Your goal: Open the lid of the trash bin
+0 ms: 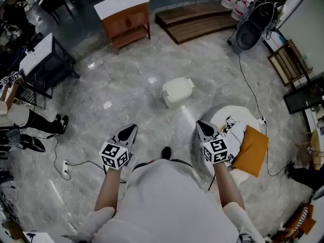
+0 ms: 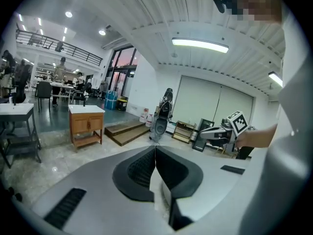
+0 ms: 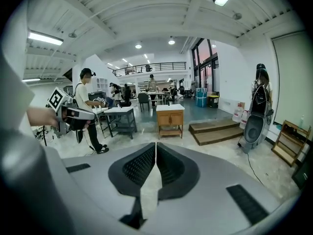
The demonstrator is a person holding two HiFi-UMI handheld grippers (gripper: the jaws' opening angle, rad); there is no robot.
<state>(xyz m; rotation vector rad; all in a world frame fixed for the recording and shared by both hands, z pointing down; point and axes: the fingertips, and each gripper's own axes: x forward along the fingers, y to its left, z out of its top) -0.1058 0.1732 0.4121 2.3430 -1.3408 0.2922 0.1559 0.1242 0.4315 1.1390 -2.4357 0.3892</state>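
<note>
A small cream trash bin (image 1: 177,91) with its lid down stands on the marble floor ahead of me, seen only in the head view. My left gripper (image 1: 132,129) is held at waist height, left of and nearer than the bin, jaws shut with nothing between them. My right gripper (image 1: 199,124) hangs to the right, equally short of the bin, also shut and empty. In the left gripper view the shut left gripper (image 2: 155,149) points across the room and the right gripper (image 2: 205,130) shows at the right. The right gripper view shows its shut right gripper (image 3: 156,146) and the left gripper (image 3: 90,114).
A wooden cabinet with a white top (image 1: 124,17) and wooden steps (image 1: 195,20) lie beyond the bin. A white seat with an orange cushion (image 1: 251,150) is close at my right. A black cable (image 1: 249,85) crosses the floor. A dark table (image 1: 43,62) and a person's legs (image 1: 38,123) are at left.
</note>
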